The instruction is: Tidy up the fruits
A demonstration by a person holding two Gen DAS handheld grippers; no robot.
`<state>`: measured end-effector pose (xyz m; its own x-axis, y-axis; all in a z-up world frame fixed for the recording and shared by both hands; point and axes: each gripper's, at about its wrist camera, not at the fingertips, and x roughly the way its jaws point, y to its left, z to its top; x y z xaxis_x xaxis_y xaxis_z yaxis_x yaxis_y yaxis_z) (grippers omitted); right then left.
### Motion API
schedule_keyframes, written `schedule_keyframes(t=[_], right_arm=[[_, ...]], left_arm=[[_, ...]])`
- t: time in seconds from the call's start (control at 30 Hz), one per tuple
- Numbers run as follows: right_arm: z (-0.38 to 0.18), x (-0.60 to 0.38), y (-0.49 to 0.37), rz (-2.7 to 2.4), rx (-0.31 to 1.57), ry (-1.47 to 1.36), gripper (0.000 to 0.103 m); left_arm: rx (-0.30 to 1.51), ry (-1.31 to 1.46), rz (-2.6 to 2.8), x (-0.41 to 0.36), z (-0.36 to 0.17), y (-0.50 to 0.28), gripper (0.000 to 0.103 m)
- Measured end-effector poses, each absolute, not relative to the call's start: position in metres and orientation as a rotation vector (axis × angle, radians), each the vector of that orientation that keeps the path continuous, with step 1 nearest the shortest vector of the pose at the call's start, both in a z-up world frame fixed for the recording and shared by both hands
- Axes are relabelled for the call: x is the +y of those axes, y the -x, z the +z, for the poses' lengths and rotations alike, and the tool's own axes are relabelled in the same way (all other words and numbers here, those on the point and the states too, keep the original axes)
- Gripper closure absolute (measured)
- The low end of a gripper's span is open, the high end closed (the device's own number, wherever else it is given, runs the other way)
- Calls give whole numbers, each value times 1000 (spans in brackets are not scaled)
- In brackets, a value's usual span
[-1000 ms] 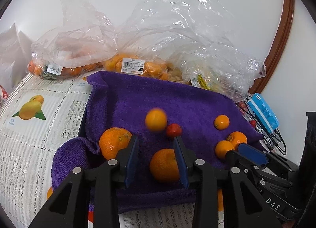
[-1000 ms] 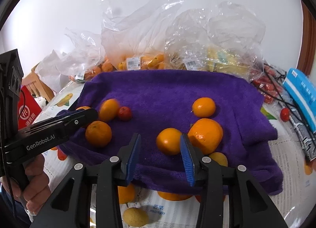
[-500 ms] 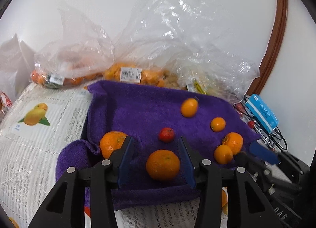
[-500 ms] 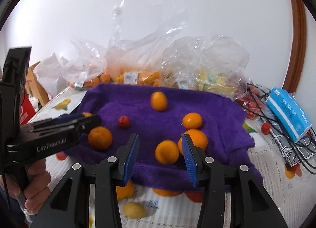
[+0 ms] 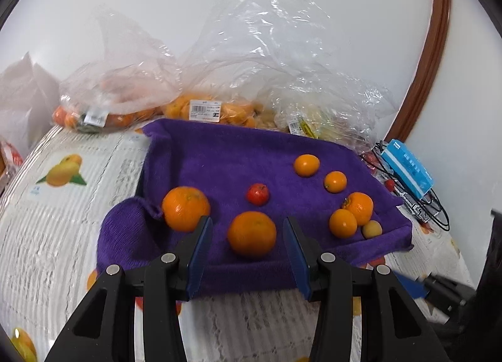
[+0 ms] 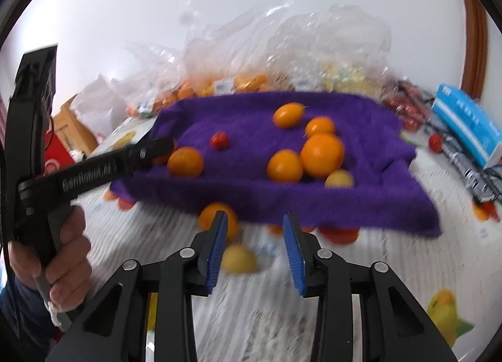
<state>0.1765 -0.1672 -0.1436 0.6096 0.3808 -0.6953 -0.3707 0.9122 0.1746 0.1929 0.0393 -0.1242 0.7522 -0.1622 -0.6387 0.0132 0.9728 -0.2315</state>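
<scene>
A purple towel (image 5: 219,155) carries several oranges and one small red fruit (image 5: 257,194). My left gripper (image 5: 248,250) is open just in front of a large orange (image 5: 252,233), and its pads do not touch it. A second large orange (image 5: 185,208) lies beside the left finger. Smaller oranges (image 5: 342,223) and a pale yellow fruit (image 5: 372,229) cluster at the right. My right gripper (image 6: 254,236) hovers over the tablecloth in front of the towel (image 6: 251,117); its jaws are closing with nothing between them. A hand (image 6: 62,252) holds the left gripper (image 6: 157,147).
Clear plastic bags of fruit (image 5: 204,111) line the wall behind the towel. A blue box (image 5: 408,167), black cables (image 5: 436,208) and small red fruits (image 6: 404,108) lie at the right. A red carton (image 6: 56,155) stands at the left. The tablecloth (image 5: 62,236) has printed fruit pictures.
A small orange rolled from the towel's middle to its far right. Both grippers drew back from the towel. The left jaws widened; the right jaws narrowed and now hang over the tablecloth.
</scene>
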Motion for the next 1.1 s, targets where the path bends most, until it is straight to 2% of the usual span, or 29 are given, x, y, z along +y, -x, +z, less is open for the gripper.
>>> schedule_keyframes(t=[0.07, 0.33, 0.67, 0.83, 0.97, 1.1], right_arm=[[-152, -156, -166, 475, 824, 39, 67], [-171, -140, -165, 481, 920, 95, 76], [-156, -160, -161, 460, 833, 30, 77], [-142, -182, -161, 366, 735, 31, 77], [-142, -207, -169, 301, 728, 25, 77], [-148, -240, -180, 306, 769, -57, 77]], left_arm=[[724, 230, -93, 41, -126, -187, 53], [721, 225, -77, 40, -129, -170, 51], [708, 224, -105, 37, -128, -167, 51], [734, 209, -158, 27, -131, -167, 51], [767, 196, -211, 18, -135, -166, 52], [820, 201, -298, 7, -140, -167, 59]])
